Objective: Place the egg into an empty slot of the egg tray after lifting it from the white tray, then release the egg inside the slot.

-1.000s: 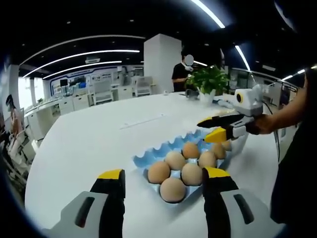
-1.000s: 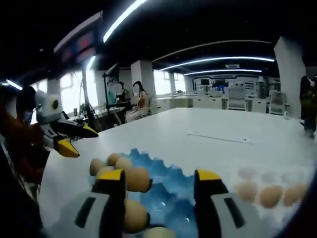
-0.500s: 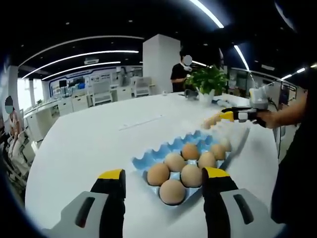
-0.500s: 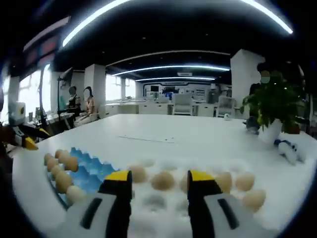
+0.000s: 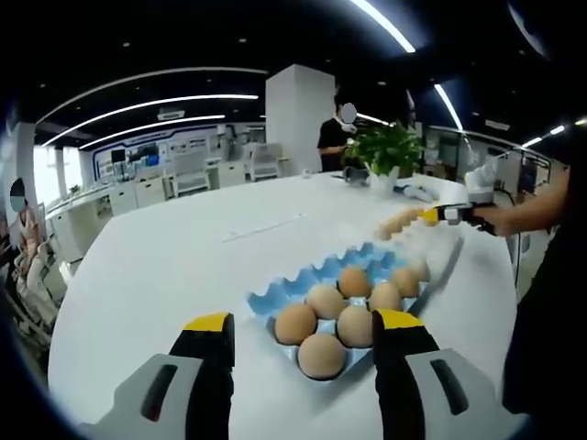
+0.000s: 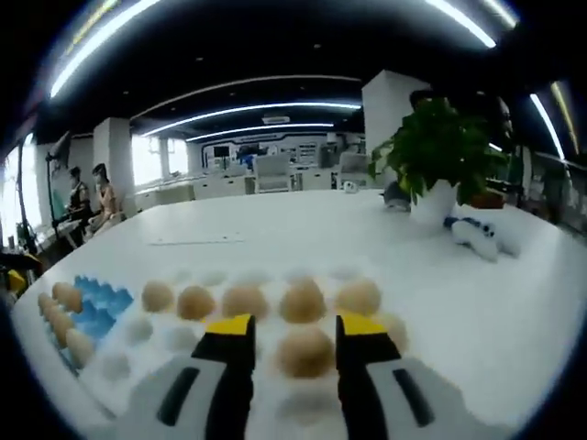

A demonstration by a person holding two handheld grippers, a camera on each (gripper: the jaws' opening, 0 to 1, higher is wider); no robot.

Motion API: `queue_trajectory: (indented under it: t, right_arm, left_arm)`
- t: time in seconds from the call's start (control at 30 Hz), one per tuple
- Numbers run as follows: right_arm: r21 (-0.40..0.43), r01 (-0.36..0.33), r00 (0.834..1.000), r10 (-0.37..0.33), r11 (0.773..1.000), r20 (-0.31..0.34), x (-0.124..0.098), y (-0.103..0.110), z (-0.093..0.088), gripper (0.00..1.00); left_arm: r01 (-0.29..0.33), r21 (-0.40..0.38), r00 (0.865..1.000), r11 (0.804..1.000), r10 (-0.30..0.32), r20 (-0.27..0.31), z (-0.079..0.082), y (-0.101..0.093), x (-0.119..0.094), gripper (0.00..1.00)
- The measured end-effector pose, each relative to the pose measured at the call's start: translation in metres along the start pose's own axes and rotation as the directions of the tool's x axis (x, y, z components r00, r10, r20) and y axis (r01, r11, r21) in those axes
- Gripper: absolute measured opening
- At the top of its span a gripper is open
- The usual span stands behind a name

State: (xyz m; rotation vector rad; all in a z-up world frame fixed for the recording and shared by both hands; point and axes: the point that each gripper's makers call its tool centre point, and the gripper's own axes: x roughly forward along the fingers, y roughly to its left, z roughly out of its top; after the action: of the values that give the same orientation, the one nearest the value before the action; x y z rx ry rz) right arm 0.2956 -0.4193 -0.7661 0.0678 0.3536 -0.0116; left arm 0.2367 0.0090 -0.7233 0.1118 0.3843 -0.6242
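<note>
right yellow-tipped gripper [image 6: 292, 326] spread, straddling a smooth brown egg [image 6: 304, 351] seated in the white moulded tray [image 6: 147, 359]; not yet pinched. light, brittle, slippery shell: best gripped gently across its widest middle. left yellow-tipped gripper [image 5: 300, 323] spread, idle before the blue egg tray [image 5: 304, 277].

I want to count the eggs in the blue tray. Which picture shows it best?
The left gripper view: the blue tray lies close, between that tool's jaws, each egg distinct. The right gripper view catches it at the left edge, small and blurry.
</note>
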Motion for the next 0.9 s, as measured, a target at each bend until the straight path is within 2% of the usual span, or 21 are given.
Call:
queue_trajectory:
  t: [0.1,0.13,0.23,0.27,0.3,0.33,0.43,0.5,0.6,0.67,0.73,0.9]
  right_arm:
    - [-0.006,-0.002,0.999,0.002,1.0,-0.038,0.001,0.001,-0.008,0.32]
    - [-0.032,0.01,0.999,-0.011,0.999,-0.031,0.0,-0.002,-0.007,0.3]
    - [0.001,0.026,0.998,-0.026,1.0,-0.054,0.004,-0.009,-0.012,0.26]
    - [-0.02,0.006,0.999,-0.006,1.0,-0.037,0.006,-0.006,-0.009,0.26]
    - [-0.099,-0.005,0.999,0.0,0.995,-0.05,0.007,-0.004,-0.009,0.27]
    - [-0.114,-0.004,0.998,-0.003,0.993,-0.059,0.007,-0.004,-0.011,0.27]
    - [-0.08,-0.02,0.998,0.016,0.997,-0.054,0.008,-0.006,-0.012,0.27]
    - [-0.093,-0.027,0.998,0.022,0.995,-0.056,0.007,-0.004,-0.011,0.26]
    - [-0.068,-0.026,0.998,0.022,0.997,-0.055,0.007,-0.005,-0.011,0.26]
    - [-0.023,-0.015,0.998,0.014,1.0,-0.056,0.005,-0.006,-0.008,0.25]
    - [-0.017,-0.009,1.0,0.008,1.0,-0.019,0.0,-0.005,0.002,0.25]
    - [-0.01,-0.042,0.999,0.042,0.999,0.009,-0.007,0.007,0.017,0.25]
  left_arm:
    - [-0.002,0.003,1.0,1.0,0.002,0.002,0.001,0.0,-0.001,0.6]
    - [-0.001,0.003,1.0,1.0,0.001,0.003,0.001,0.0,-0.001,0.6]
    - [0.003,0.009,1.0,1.0,-0.003,-0.003,0.001,0.0,0.0,0.6]
    - [0.003,0.01,1.0,1.0,-0.003,-0.003,0.001,0.0,0.0,0.6]
    - [0.004,0.009,1.0,1.0,-0.004,-0.001,0.002,0.0,0.0,0.59]
    - [0.002,0.006,1.0,1.0,-0.002,0.003,0.003,0.001,-0.001,0.59]
    - [-0.003,0.006,1.0,1.0,0.003,0.003,0.003,0.003,-0.001,0.59]
    - [-0.003,0.005,1.0,1.0,0.003,0.003,0.004,0.003,-0.001,0.59]
    - [-0.001,0.011,1.0,1.0,0.001,0.002,0.004,0.002,0.0,0.59]
    - [-0.001,0.011,1.0,1.0,0.001,0.004,0.005,0.002,0.001,0.59]
    - [-0.002,0.01,1.0,1.0,0.002,0.007,0.005,0.002,0.0,0.59]
    - [-0.014,0.001,1.0,1.0,0.014,0.005,0.003,0.005,0.0,0.6]
